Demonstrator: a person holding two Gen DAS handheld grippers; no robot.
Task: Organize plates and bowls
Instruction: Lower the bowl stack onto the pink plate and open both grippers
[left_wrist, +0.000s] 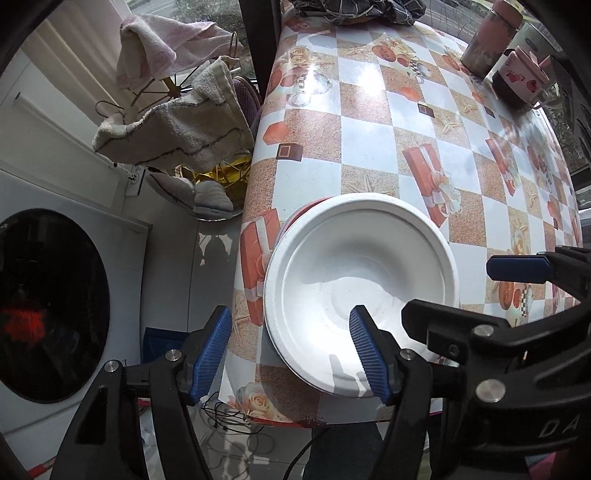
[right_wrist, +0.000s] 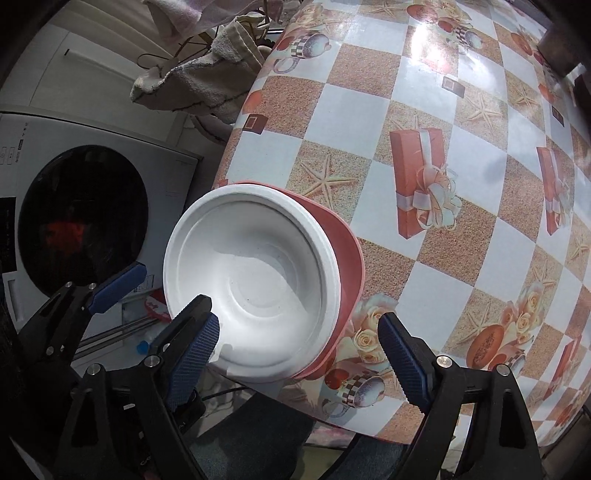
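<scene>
A white foam bowl sits nested in a red bowl at the near left corner of the table. In the right wrist view the white bowl fills the red bowl, whose rim shows on the right. My left gripper is open, its right finger over the white bowl's near rim and its left finger off the table edge. My right gripper is open around the near edge of both bowls. The right gripper's finger also shows in the left wrist view.
The table has a checkered cloth with gift-box prints. Jars and a mug stand at the far right. A washing machine and a rack of towels stand left of the table. Cables lie on the floor.
</scene>
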